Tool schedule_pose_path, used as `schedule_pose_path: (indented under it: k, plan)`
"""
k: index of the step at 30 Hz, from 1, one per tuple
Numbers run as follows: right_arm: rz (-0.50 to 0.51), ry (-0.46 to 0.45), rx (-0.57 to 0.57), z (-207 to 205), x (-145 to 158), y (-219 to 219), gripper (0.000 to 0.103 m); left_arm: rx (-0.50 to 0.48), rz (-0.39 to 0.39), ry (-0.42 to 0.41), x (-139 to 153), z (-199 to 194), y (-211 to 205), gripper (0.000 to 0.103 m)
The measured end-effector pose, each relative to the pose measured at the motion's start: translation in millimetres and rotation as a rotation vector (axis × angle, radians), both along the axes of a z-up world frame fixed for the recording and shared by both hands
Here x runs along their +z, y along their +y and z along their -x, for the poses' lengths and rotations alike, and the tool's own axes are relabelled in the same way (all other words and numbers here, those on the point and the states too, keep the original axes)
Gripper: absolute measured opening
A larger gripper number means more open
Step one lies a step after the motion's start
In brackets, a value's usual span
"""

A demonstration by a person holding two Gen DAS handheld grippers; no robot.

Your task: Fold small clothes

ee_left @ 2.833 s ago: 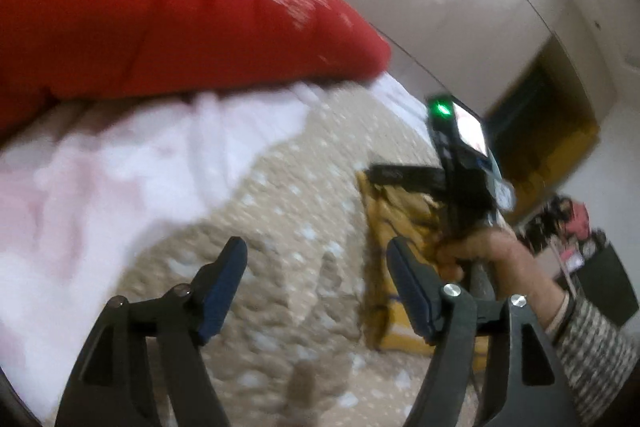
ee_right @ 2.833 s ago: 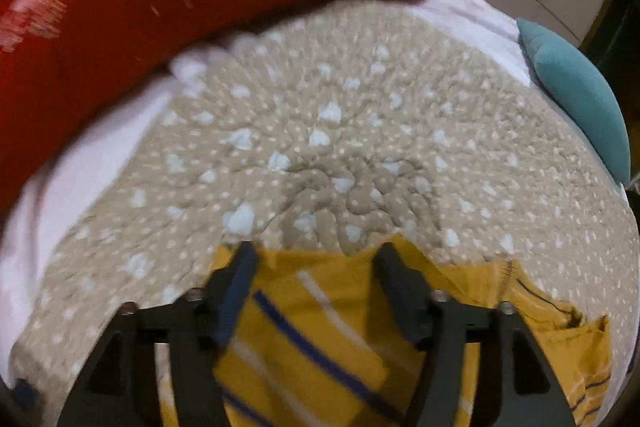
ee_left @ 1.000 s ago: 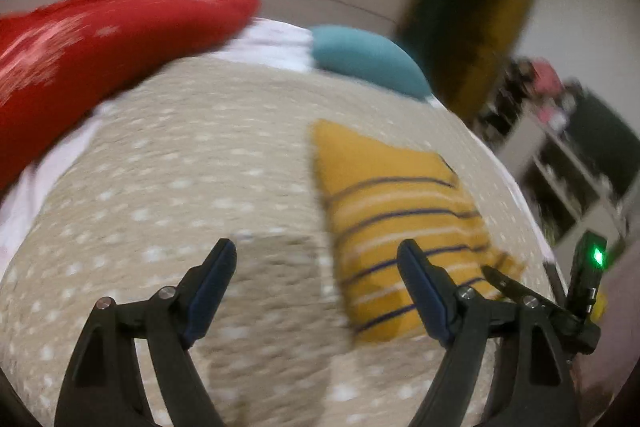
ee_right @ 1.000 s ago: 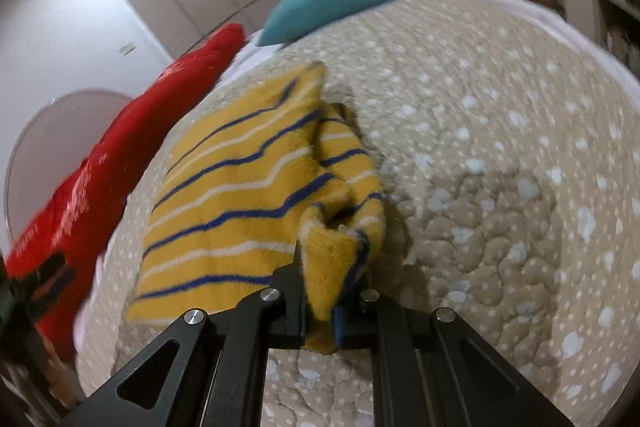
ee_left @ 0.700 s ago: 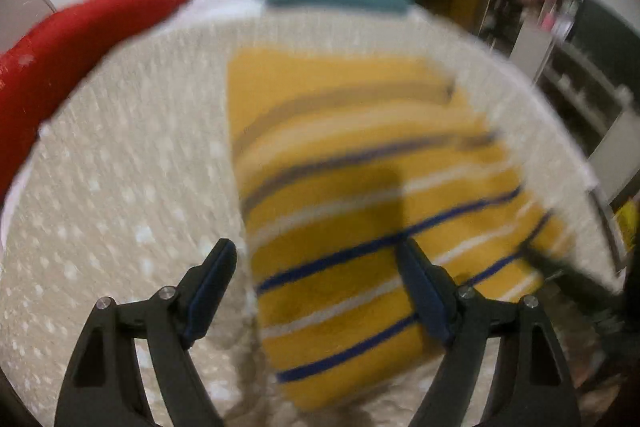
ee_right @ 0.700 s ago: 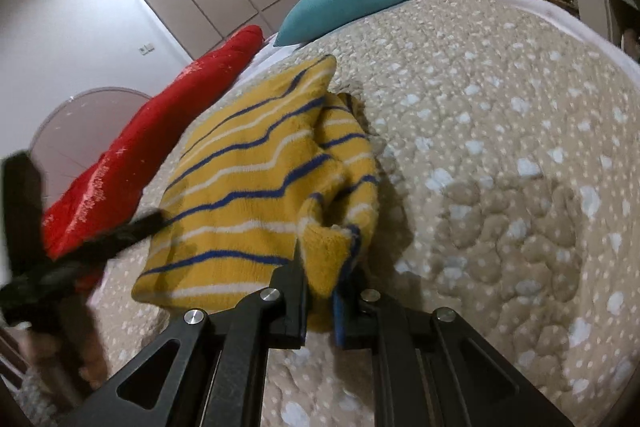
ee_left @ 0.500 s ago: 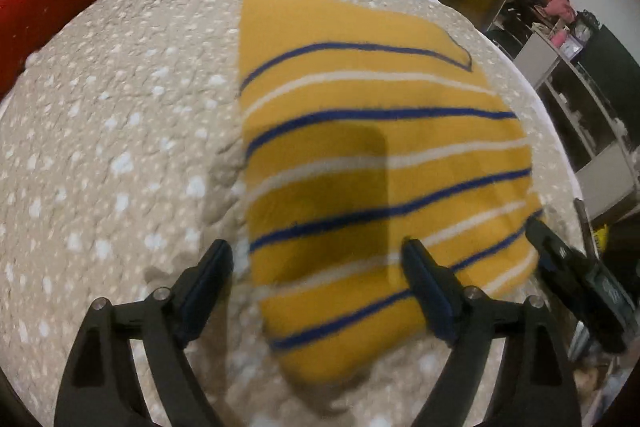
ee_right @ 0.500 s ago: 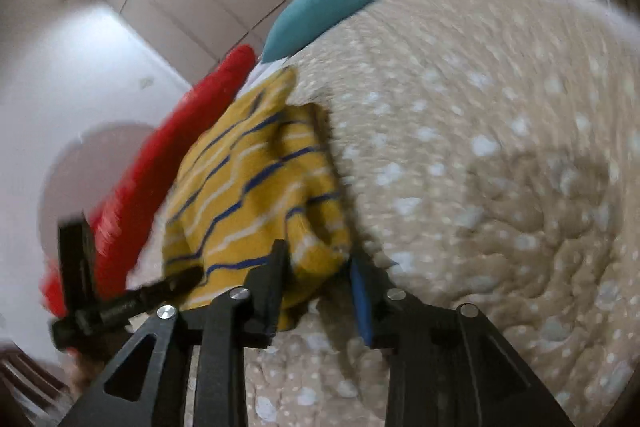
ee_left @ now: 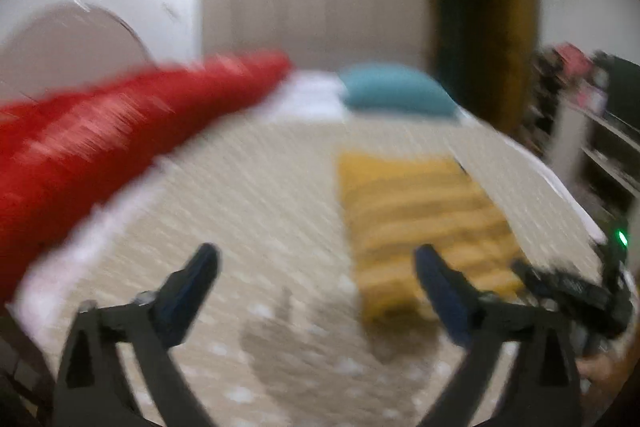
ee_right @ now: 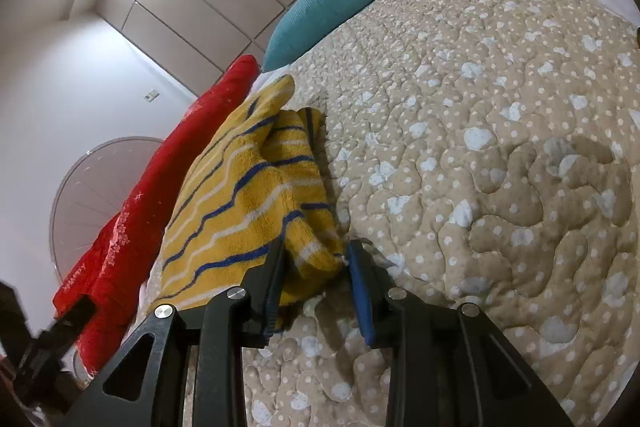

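The yellow sweater [ee_right: 240,195] with blue and white stripes lies folded on the bed's beige dotted quilt [ee_right: 500,155], its long side running away toward the teal pillow [ee_right: 320,19] at the far end. A folded-over layer sits along its right edge, and the near corner of that layer bulges up between the 2 fingers of the right claw [ee_right: 316,267]. That claw has just been opening; its blue pads stand a little apart on either side of the corner, and the right pad shows a thin gap to the cloth, so it no longer pinches the sweater. The left claw [ee_left: 316,267] has also just been opening and is spread wide, with nothing between its fingers; it hangs over bare quilt, left of the sweater. Its view is heavily blurred. A long red cushion [ee_right: 160,187] lies along the left side of the bed.
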State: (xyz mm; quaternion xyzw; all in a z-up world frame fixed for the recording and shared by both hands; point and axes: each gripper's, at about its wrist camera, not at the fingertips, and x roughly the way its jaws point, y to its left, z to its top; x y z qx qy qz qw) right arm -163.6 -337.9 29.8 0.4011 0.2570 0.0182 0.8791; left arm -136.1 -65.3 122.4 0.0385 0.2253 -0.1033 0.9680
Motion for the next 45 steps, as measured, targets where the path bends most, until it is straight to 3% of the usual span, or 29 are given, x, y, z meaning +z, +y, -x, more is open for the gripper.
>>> schedule_pose_path:
  k: [1, 3, 8, 17, 25, 33, 37, 45]
  plan:
    - [0.001, -0.001, -0.003, 3, -1, 0, 0.033, 0.067, -0.008, -0.085, 10, 12, 8, 0.103]
    - [0.008, 0.000, -0.008, 3, 0, 1, 0.033, 0.118, -0.005, -0.161, 22, 31, 21, 0.103]
    - [0.016, 0.002, -0.018, 4, 0, 3, 0.033, 0.093, 0.034, -0.188, 40, 52, 41, 0.103]
    - [0.026, 0.005, -0.029, 6, 0, 5, 0.033, 0.070, 0.124, -0.055, 32, 49, 62, 0.103]
    - [0.021, 0.002, -0.030, 12, -2, 6, 0.034, 0.038, 0.067, 0.024, 11, 41, 51, 0.103]
    - [0.213, 0.062, -0.072, 36, 13, 33, 0.045, -0.005, 0.005, 0.109, -11, 35, 32, 0.103]
    - [0.347, 0.090, -0.131, 48, 23, 50, 0.063, -0.032, 0.006, 0.144, -19, 32, 24, 0.103]
    - [0.478, 0.059, -0.184, 62, 47, 70, 0.070, -0.048, 0.006, 0.180, -25, 31, 19, 0.103]
